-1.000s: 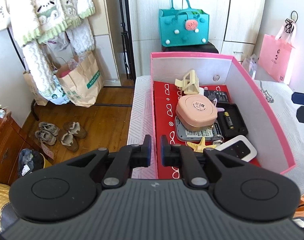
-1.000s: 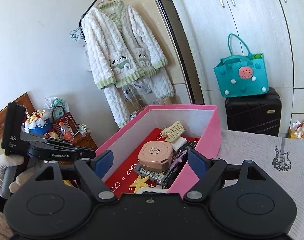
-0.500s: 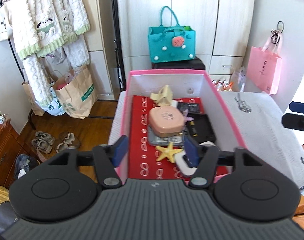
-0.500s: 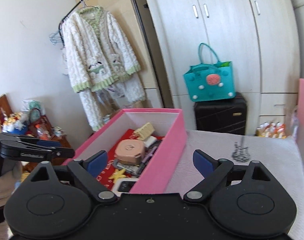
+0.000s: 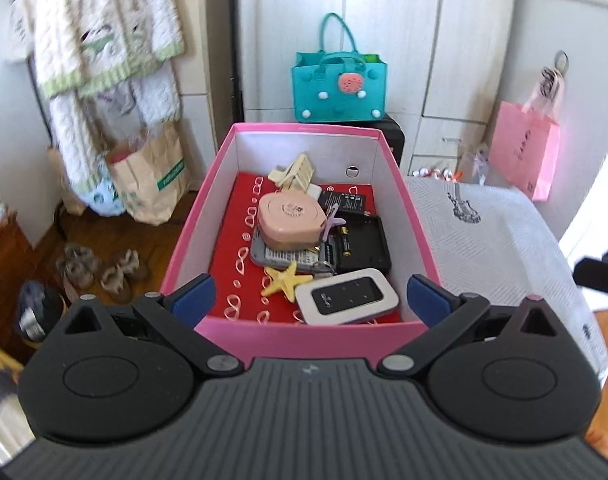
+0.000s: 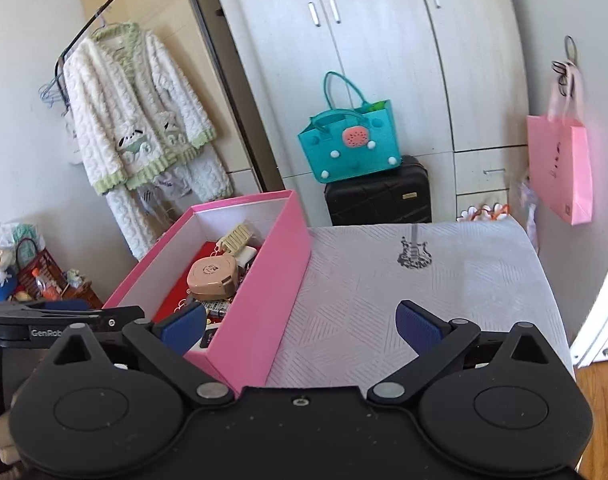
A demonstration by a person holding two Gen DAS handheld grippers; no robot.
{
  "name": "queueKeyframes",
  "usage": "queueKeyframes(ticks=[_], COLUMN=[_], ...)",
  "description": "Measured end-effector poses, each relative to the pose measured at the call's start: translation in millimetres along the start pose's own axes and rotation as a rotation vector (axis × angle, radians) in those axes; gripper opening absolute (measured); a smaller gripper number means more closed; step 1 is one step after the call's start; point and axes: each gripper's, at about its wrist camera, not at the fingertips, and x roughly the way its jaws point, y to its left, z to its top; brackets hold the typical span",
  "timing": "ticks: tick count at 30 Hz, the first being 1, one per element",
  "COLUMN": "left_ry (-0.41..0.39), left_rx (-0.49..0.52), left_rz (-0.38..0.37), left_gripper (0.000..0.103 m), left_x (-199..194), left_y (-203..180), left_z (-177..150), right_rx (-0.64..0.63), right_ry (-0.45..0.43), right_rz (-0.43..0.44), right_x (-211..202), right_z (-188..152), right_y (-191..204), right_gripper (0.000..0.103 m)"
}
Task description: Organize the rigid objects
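- Apparently the sorting is sitting between picks: the left hand-held gripper (image 5: 310,300) is opening its jaws wide over the near end of the pink box (image 5: 260,130), with nothing clamped between them; the box's near wall merely shows through the gap.
- Likewise the right hand-held gripper (image 6: 300,326) is opening its jaws, grasping nothing, pointing across the box's near right corner and the bare cloth.
- Inside the box, rigid things are lying packed together: a white pocket router (image 5: 346,296) at 6 o'clock, a yellow starfish (image 5: 286,278) just beside it toward 9, a pink round case (image 5: 290,222) stacked on a grey device at the centre, a black charger (image 5: 364,246) at 3 o'clock, and a cream claw clip (image 5: 294,172) at 12.
- My judgement: the next move is calling for choosing one piece, probably the router nearest the left jaws, and lowering onto it squarely, since it is lying flat.
- Underneath, a white patterned cloth (image 6: 424,292) is covering the desk; the box is sitting along its left edge, at 9 o'clock.
- Beyond, a teal bag (image 6: 352,148) is resting on a black suitcase (image 6: 378,196) before pale wardrobe doors, a fleecy robe (image 6: 140,120) is hanging at 10 o'clock, and a pink paper bag (image 6: 560,168) at 3.
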Motion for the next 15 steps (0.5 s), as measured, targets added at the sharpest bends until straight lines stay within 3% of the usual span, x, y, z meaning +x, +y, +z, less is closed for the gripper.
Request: queueKeyframes(ticks=[5, 8, 13, 15], left_ry=[0.032, 0.061, 0.049, 0.021], left_rx=[-0.039, -0.024, 0.037, 0.079], left_rz=[0.002, -0.014, -0.038, -0.013], left_gripper=[0.103, 0.103, 0.103, 0.103], left_x=[0.5, 1.9, -5.8, -10.6], left_y=[-8.9, -17.4, -32.5, -40.4], left_z=[-13.8, -22.1, -33.9, -37.8], right_rx=[-0.017, -0.016, -0.020, -0.021], right_ry=[-0.022, -0.018, -0.038, -0.040], right_rz=[-0.104, -0.105, -0.109, -0.112], right_x=[-12.1, -17.3, -27.7, -29.1], right_z=[-10.3, -13.5, -19.5, -22.0], right_y=[-1.5, -3.8, -2.4, -1.2], right_gripper=[0.102, 0.102, 0.102, 0.102])
